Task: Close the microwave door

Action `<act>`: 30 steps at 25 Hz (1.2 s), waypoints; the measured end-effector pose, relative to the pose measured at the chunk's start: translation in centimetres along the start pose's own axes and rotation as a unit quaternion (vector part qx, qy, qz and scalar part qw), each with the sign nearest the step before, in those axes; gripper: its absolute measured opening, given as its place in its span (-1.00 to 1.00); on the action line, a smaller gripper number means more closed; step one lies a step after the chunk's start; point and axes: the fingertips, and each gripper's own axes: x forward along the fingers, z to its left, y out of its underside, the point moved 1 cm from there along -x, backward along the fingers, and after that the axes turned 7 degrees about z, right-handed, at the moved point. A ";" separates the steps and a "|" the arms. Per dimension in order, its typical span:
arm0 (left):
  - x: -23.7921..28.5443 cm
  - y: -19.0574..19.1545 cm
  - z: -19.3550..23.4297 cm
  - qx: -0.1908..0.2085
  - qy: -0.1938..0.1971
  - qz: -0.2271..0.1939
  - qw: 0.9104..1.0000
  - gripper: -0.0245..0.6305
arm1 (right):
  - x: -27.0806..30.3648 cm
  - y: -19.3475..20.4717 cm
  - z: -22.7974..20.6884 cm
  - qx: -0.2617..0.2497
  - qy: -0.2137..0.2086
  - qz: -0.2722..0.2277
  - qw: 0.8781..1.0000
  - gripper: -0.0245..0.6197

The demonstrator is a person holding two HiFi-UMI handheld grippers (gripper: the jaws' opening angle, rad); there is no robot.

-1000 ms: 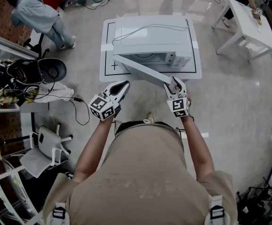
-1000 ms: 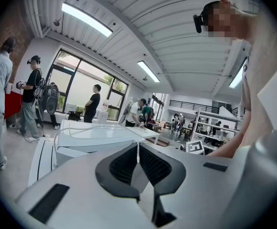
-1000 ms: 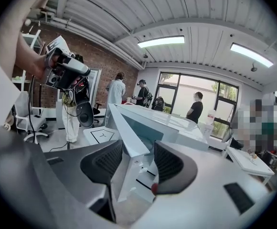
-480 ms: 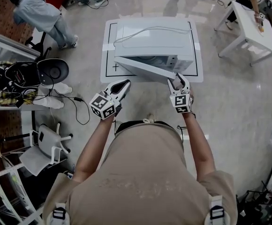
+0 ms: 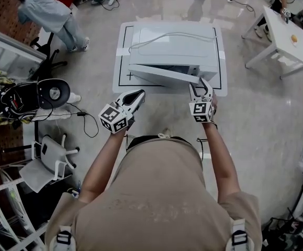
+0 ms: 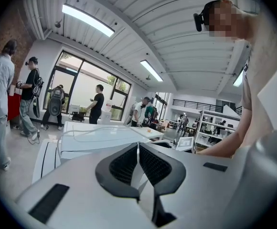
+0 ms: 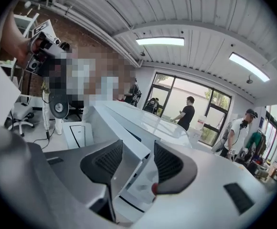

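A white microwave (image 5: pixel 172 48) stands on a low white table (image 5: pixel 121 51), with a cable lying over its top. Its door (image 5: pixel 164 75) hangs a little ajar, hinged at the left, with the free edge at the right. My right gripper (image 5: pixel 200 84) is at that free edge. In the right gripper view the door's edge (image 7: pixel 124 147) sits between the jaws, and my right gripper (image 7: pixel 137 149) is shut on it. My left gripper (image 5: pixel 137 94) hovers in front of the table's left part, apart from the door. In the left gripper view it (image 6: pixel 138 149) is shut and holds nothing.
A person (image 5: pixel 47 14) bends over at the upper left. A black chair (image 5: pixel 42 93), a floor cable (image 5: pixel 86 122) and a white stool (image 5: pixel 52 153) lie to my left. A white table (image 5: pixel 290 35) stands at the upper right.
The door has swung from wide open to nearly against the microwave. My right gripper moved away from me with its edge. The left gripper has stayed put.
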 end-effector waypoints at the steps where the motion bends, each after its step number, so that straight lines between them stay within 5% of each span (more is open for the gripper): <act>1: 0.1 0.0 0.1 -0.001 0.000 0.000 1.000 -0.91 | 0.4 -0.2 -0.1 -0.010 0.002 0.000 1.000 -0.32; 22: 3.7 -1.1 2.9 -0.041 -0.001 -0.026 0.999 -0.91 | 5.9 -1.2 -3.8 -0.097 0.048 0.038 0.993 -0.20; 30: -0.7 -3.7 2.6 -0.047 -0.018 -0.070 0.996 -0.91 | 5.0 -0.9 -4.0 -0.053 0.044 0.059 0.996 -0.20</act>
